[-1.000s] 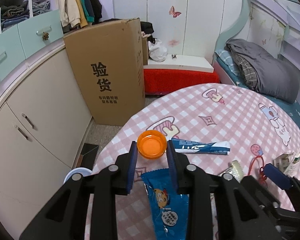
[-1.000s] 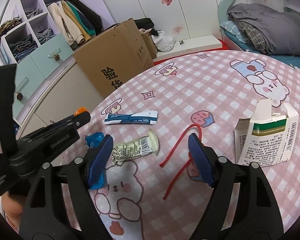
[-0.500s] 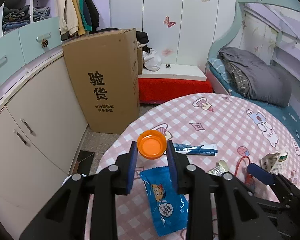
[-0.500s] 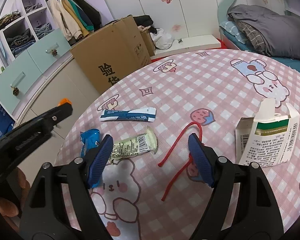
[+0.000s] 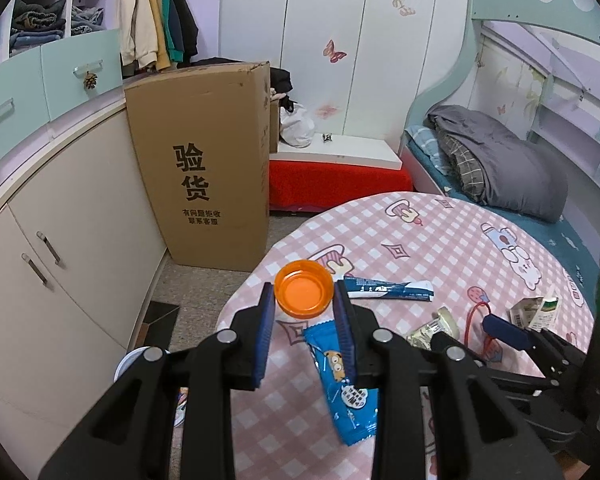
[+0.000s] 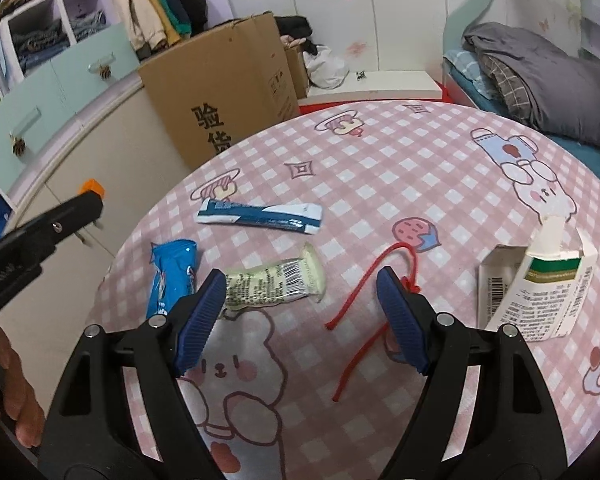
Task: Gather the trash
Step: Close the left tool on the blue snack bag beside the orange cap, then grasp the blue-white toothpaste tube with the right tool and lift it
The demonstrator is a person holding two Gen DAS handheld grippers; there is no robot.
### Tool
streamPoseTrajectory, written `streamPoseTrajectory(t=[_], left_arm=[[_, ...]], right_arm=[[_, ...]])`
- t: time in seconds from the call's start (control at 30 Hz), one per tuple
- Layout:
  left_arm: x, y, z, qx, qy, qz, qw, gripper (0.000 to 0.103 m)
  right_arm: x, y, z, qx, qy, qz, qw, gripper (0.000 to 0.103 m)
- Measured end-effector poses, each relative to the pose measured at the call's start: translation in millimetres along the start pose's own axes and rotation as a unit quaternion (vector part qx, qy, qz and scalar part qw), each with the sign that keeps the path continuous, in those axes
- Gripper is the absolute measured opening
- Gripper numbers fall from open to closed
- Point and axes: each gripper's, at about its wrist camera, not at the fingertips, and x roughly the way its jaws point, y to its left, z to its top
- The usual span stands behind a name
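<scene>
My left tongs [image 5: 304, 310] grip an orange cap [image 5: 304, 289] between their blue pads, held above the counter [image 5: 440, 240] edge with its hollow side up. My right tongs [image 6: 302, 304] stand wide with nothing pinched, hovering over the pale green wrapper [image 6: 274, 286] and the red string [image 6: 364, 304]. On the pink checked cloth also lie a blue snack wrapper [image 6: 172, 276], a blue-and-white sachet [image 6: 260, 214] and a torn carton [image 6: 540, 288] at the right.
</scene>
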Motion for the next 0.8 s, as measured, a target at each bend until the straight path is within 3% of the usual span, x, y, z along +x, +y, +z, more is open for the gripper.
streamPoseTrajectory(t=[0.43, 0.8], left_arm=[[-5, 30, -3, -0.015, -0.005, -0.008, 0.9998, 0.029], [-1, 48, -7, -0.030, 0.003, -0.009, 0.9995, 0.028]], right_arm=[[21, 31, 16, -0.099, 0.057, -0.029, 0.993, 0.076], [34, 20, 34, -0.119, 0.078, -0.037, 0.989, 0.076]])
